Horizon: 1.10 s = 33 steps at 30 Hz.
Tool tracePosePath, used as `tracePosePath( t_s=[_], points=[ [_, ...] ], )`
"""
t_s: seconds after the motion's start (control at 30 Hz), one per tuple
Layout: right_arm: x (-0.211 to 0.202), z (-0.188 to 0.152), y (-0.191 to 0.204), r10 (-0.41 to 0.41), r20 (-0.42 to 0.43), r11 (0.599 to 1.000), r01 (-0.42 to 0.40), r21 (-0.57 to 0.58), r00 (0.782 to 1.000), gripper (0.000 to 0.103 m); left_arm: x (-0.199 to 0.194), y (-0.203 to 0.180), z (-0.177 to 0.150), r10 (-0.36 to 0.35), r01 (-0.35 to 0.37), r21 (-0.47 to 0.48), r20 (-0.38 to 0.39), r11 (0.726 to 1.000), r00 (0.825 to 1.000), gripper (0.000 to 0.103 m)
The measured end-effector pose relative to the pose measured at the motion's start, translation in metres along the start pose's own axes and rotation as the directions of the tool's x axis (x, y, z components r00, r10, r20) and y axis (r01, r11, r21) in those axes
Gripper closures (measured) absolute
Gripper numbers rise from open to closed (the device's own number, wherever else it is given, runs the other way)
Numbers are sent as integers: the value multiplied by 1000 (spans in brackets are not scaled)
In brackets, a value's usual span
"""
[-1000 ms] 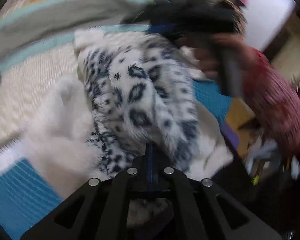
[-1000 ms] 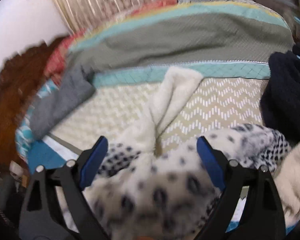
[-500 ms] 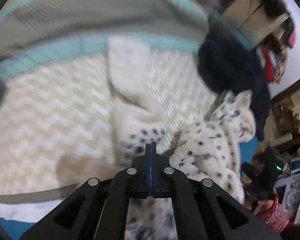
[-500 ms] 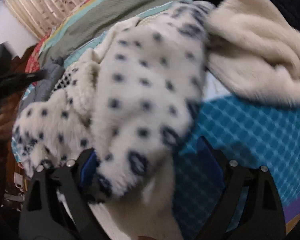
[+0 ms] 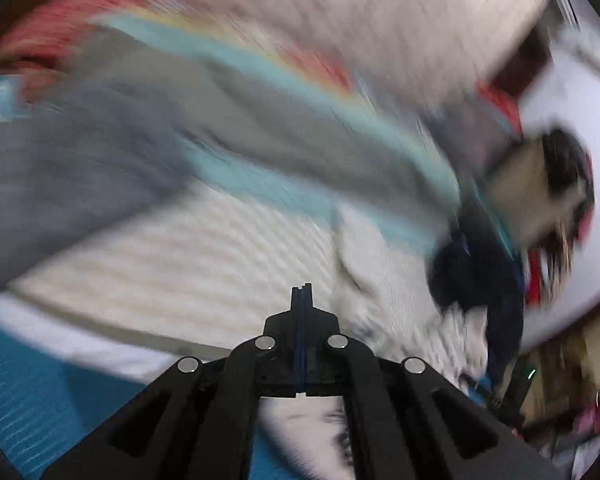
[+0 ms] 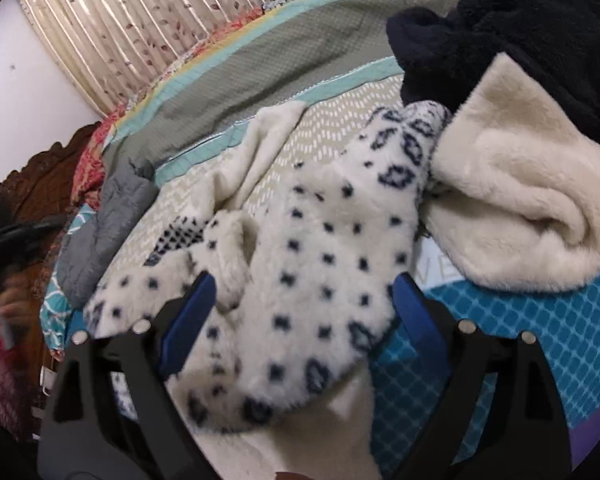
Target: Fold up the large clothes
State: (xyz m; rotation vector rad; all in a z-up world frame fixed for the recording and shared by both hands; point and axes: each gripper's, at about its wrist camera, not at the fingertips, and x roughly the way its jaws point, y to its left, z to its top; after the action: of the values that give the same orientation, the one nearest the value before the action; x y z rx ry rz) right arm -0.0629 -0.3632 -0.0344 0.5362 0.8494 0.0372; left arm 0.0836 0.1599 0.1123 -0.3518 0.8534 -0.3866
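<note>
A white fleece garment with dark leopard spots [image 6: 324, 256] lies bunched on the bed, its cream lining [image 6: 260, 148] stretched toward the far side. My right gripper [image 6: 300, 308] is open, its blue pads on either side of the spotted fabric, just above it. My left gripper [image 5: 302, 300] is shut with its fingertips pressed together; a bit of spotted fabric [image 5: 324, 428] shows beneath the jaws, but I cannot tell whether it is pinched. The left wrist view is heavily blurred.
A cream fleece bundle [image 6: 520, 208] and a dark navy fleece [image 6: 520, 40] lie at the right of the bed. A grey quilted piece [image 6: 100, 232] lies at the left. The bedspread [image 6: 332, 136] is beige with teal stripes; a blue mat [image 6: 540, 344] lies in front.
The left gripper has swung away from the spotted garment toward the left of the bed. The right gripper has pulled back, and the spotted garment now lies flatter on the bed.
</note>
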Motion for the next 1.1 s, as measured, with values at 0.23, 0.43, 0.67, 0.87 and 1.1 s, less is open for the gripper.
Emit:
tracePosePath(
  t_s=[0.23,0.43,0.67,0.87,1.1],
  points=[
    [8,43,82,82,83,991,-72,-117,993,16,-37,11,-18,156,-155,19,-32,988,987,77],
    [70,51,152,113,-138,965,-141,-221,984,16,40,-50,-45,60,-35,140,-178,990,982,77],
    [39,51,83,-175,36,955,179,-237,984,16,193,-134,-67,37,114,274,-492,955,870,75],
    [56,45,20,-274,-74,952,259,-164,959,18,292,-156,-112,213,43,364,-634,930,743,75],
    [3,46,10,-86,96,995,91,-49,992,92,214,-122,-67,149,-28,296,-396,955,906,77]
  ],
)
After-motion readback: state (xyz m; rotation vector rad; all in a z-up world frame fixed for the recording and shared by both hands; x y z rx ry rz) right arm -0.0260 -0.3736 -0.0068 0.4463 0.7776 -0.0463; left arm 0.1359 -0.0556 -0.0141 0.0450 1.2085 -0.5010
